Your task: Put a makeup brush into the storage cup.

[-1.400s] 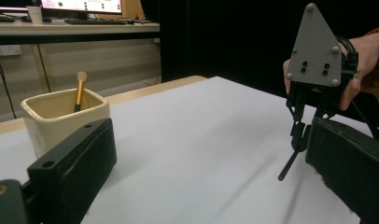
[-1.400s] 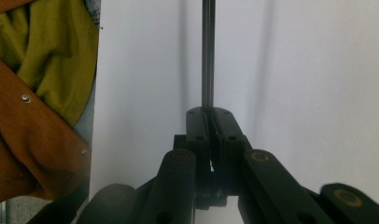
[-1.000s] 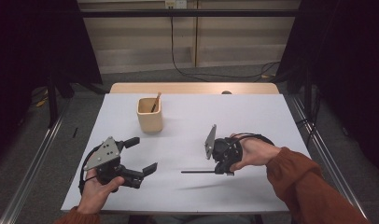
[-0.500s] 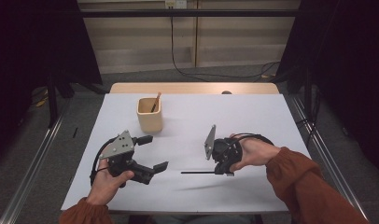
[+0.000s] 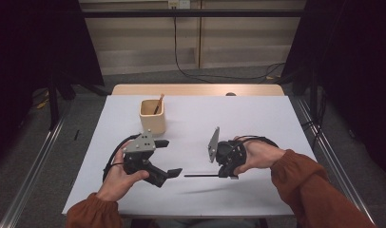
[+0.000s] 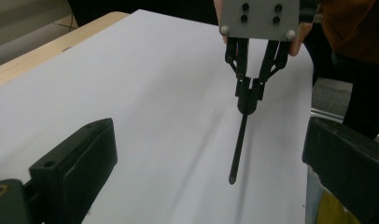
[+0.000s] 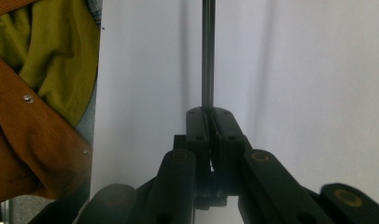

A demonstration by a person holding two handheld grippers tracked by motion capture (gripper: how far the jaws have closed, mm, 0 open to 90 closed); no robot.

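Right claw clamps black rod; far tip cut off.

Holding the left claw low and level with jaws standing wide apart, pointing toward the right claw; keeping the right claw's jaws pressed together, aiming back at the left.
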